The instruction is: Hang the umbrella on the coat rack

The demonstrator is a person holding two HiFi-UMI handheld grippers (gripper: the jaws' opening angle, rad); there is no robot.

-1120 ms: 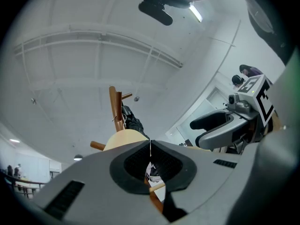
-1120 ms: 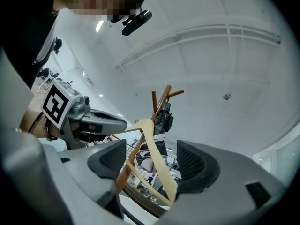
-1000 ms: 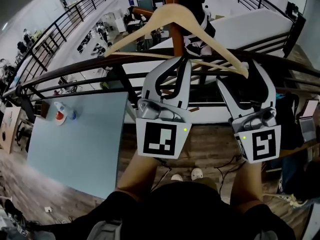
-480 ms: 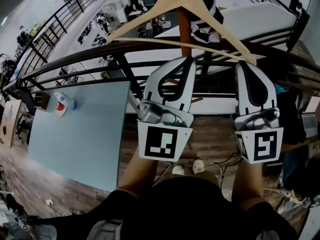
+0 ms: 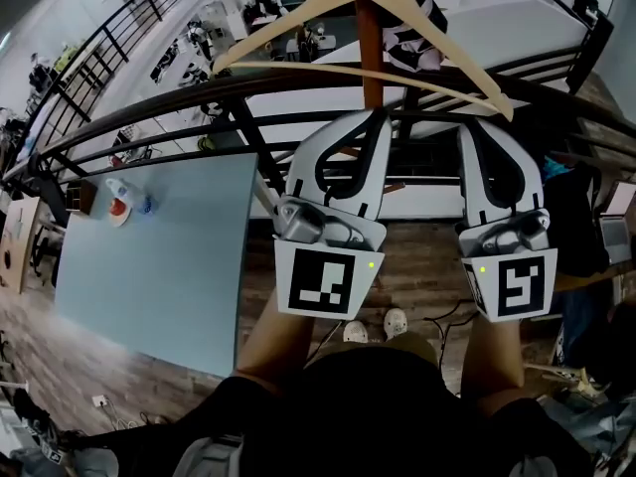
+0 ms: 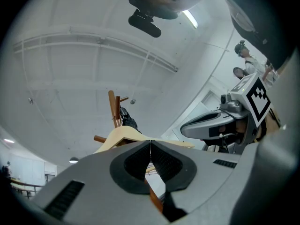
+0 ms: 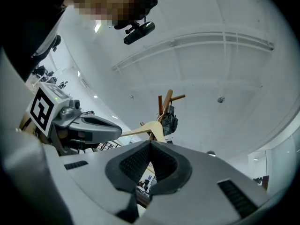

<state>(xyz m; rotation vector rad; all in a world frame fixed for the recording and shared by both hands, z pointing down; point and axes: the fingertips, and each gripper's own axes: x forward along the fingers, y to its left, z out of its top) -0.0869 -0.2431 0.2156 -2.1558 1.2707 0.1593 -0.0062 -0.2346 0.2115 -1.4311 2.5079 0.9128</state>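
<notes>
Umbrella [image 7: 170, 120], a dark folded bundle, hangs high on the coat rack [image 5: 370, 48] behind a wooden hanger [image 7: 149, 127], well clear of both tongs and beyond their tips; left gripper [image 5: 374, 117] is pinched closed on nothing; right gripper [image 5: 475, 125] has just been closing, its pads now together and empty; both point up toward the rack.
</notes>
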